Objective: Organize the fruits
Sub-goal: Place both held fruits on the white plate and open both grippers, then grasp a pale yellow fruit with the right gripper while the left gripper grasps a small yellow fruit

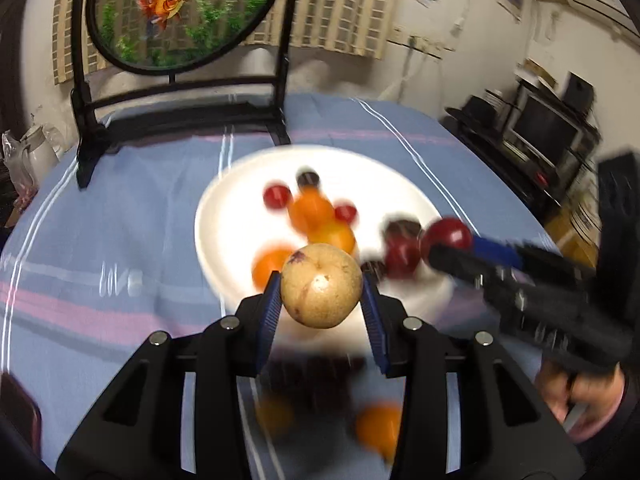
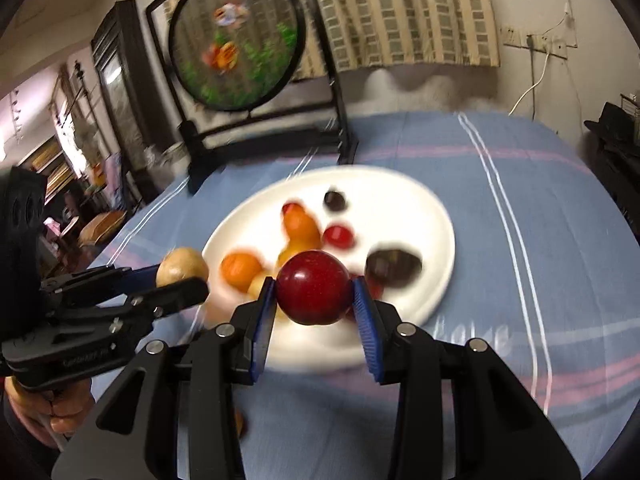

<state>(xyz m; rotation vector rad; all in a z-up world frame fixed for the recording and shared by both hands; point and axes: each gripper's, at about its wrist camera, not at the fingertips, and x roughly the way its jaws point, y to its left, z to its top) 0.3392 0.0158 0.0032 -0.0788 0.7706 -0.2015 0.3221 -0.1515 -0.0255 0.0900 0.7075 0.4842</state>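
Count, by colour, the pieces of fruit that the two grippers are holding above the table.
Tan: 1, the tan fruit in the left gripper
Red: 1, the red fruit in the right gripper
Total: 2

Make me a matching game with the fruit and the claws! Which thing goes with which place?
Things:
1. round tan-brown fruit
2. shiny round dark red fruit
3. small round orange fruit
4. round framed goldfish picture on a black stand

Places:
A. lying on the white round plate
B. squeezed in the right claw
C. standing on the blue striped tablecloth behind the plate
D. squeezed in the left claw

Pairs: 1-D, 2-B, 3-A, 4-C
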